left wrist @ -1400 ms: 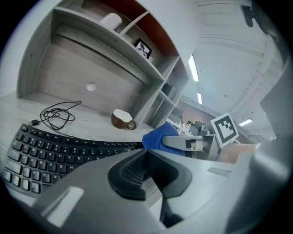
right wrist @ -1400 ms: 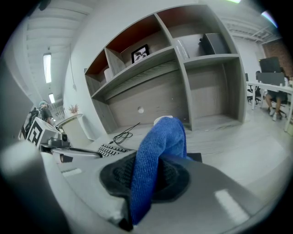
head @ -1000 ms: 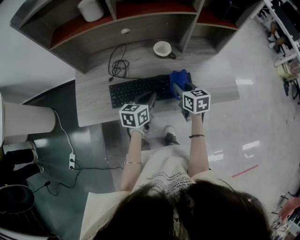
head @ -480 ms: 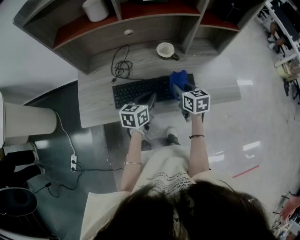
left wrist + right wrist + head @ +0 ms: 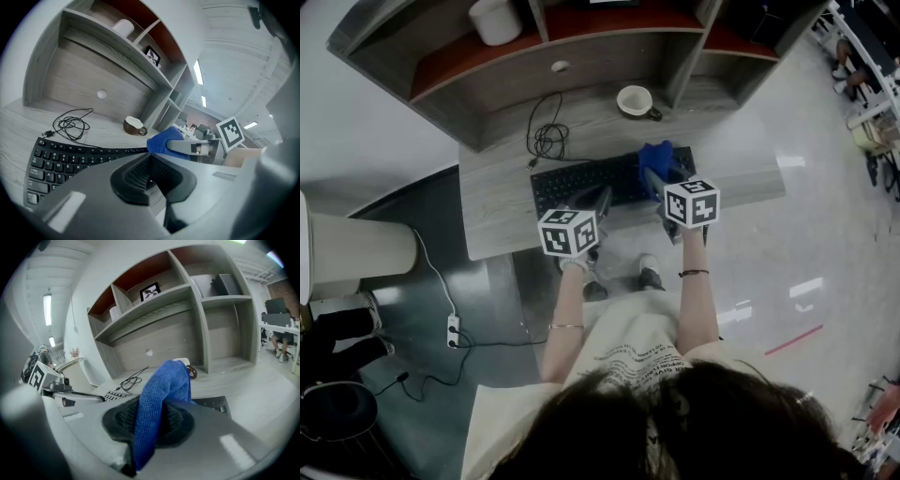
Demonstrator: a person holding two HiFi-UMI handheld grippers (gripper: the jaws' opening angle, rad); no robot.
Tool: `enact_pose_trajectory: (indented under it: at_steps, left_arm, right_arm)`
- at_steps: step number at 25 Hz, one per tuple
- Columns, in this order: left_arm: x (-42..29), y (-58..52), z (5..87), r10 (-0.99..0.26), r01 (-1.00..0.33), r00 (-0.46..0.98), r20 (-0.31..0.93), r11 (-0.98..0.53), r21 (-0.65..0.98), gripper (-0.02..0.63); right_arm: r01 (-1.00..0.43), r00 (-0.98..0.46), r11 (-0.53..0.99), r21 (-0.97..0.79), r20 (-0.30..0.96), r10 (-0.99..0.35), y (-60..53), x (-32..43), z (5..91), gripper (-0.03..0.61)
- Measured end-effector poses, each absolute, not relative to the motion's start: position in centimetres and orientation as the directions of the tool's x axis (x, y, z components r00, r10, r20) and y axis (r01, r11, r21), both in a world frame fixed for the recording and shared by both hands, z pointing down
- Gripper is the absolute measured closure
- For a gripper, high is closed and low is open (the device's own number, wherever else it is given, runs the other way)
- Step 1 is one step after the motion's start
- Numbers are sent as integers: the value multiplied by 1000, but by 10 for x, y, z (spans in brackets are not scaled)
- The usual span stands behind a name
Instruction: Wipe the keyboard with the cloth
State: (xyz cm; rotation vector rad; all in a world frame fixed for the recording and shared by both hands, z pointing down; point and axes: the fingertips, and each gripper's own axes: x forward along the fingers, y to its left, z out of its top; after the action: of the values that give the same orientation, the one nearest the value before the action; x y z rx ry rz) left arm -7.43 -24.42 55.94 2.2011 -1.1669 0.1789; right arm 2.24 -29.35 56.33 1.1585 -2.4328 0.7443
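Your right claw (image 5: 656,180) pinches the cloth (image 5: 659,157) over the keyboard's (image 5: 581,183) right end; the keyboard stretches leftward from there. Your left claw (image 5: 598,199), pressed together and empty, hovers near its front edge.

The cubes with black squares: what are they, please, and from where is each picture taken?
They are markers on two handheld grippers, one in each of a person's hands. One picture looks down from the person's head; the other two come from cameras on each gripper. On the desk lie a keyboard, a cable and a cup. The right gripper is shut on a blue cloth at the keyboard's right end. The left gripper is shut, empty.
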Motion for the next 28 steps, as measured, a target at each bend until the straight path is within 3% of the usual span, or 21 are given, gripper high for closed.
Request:
enact_pose_trajectory:
  at_steps: [28]
  left_arm:
    - [-122, -228, 562, -686, -777, 612, 394, -428, 462, 612]
  right_arm:
    - [-793, -605, 523, -312, 505, -616, -274, -30, 568, 520]
